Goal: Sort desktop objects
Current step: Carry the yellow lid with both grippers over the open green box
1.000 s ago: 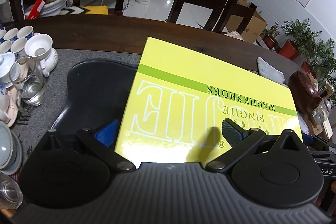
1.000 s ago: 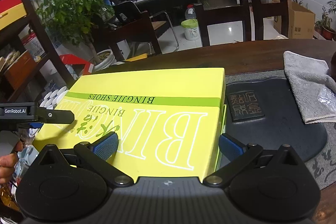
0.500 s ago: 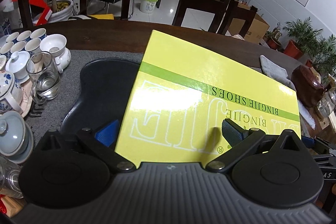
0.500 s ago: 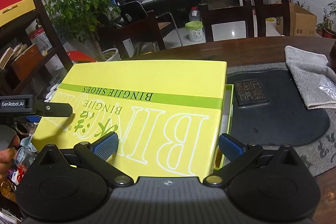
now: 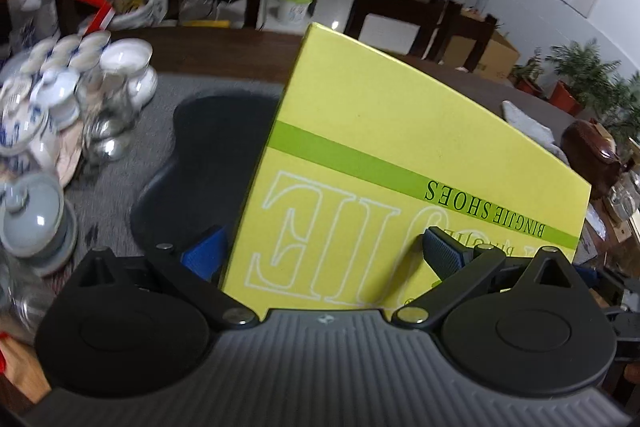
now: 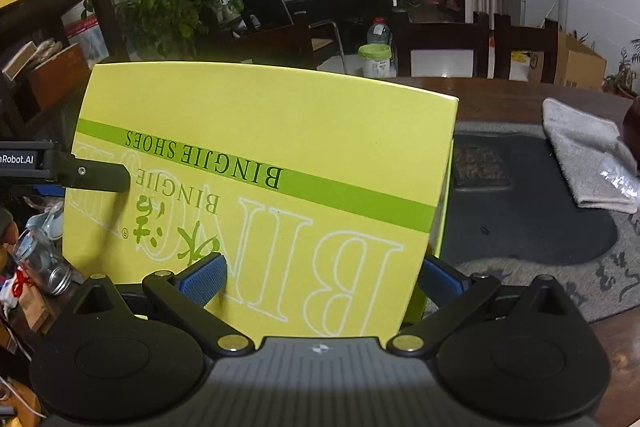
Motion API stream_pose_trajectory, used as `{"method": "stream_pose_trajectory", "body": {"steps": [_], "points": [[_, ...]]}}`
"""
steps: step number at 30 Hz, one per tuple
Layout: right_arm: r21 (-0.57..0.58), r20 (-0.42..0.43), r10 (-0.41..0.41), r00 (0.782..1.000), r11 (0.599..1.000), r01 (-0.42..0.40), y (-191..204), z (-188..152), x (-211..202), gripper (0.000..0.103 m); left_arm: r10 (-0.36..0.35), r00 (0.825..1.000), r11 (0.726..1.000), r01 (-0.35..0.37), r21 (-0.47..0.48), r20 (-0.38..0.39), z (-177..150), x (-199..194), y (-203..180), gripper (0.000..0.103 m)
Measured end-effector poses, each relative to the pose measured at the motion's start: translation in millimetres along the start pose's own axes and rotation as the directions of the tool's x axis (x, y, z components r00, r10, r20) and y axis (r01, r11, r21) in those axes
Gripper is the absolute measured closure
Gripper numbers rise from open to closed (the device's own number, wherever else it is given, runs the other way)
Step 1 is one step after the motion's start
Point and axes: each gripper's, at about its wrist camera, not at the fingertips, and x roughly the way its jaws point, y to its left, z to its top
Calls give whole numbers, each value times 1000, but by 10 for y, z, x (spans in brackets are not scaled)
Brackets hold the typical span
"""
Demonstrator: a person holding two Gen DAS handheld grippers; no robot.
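A yellow shoebox lid (image 5: pixel 380 163) printed "BINGJIE SHOES" is tilted up, its far edge raised high; it also fills the right wrist view (image 6: pixel 260 167). My left gripper (image 5: pixel 320 255) straddles the lid's near left corner, one blue finger under the lid and one on top. My right gripper (image 6: pixel 320 279) straddles the near right corner the same way. Both pinch the lid. The box base shows as a thin yellow edge (image 6: pixel 442 211) below the lid's right side. The left gripper's finger (image 6: pixel 92 177) reaches onto the lid in the right wrist view.
A black tea tray (image 5: pixel 208 163) lies under the box on a grey mat. White and blue tea cups, a teapot and glass jars (image 5: pixel 60 107) crowd the left. A grey cloth (image 6: pixel 588 155) lies at right, a brown clay teapot (image 5: pixel 592 155) beyond it. Chairs stand behind the table.
The lid has swung up from nearly flat to steeply tilted, its far edge rising. Both grippers kept their hold on the near corners and lifted with it.
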Motion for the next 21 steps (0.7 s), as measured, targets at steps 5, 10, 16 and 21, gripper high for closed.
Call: {"method": "stream_pose_trajectory", "body": {"steps": [5, 10, 16, 21], "points": [[23, -30, 13, 999, 1000, -12, 17, -109, 69, 3, -4, 1000, 1000, 4, -16, -16, -70, 21, 85, 1], [32, -47, 16, 999, 999, -15, 35, -172, 82, 3, -5, 999, 999, 3, -35, -41, -116, 62, 130, 1], [28, -57, 11, 998, 1000, -10, 59, -193, 52, 3, -17, 997, 998, 13, -59, -76, -160, 118, 157, 1], [27, -59, 1, 998, 1000, 0, 46, -199, 36, 3, -19, 996, 998, 14, -55, -89, -212, 145, 117, 1]]}}
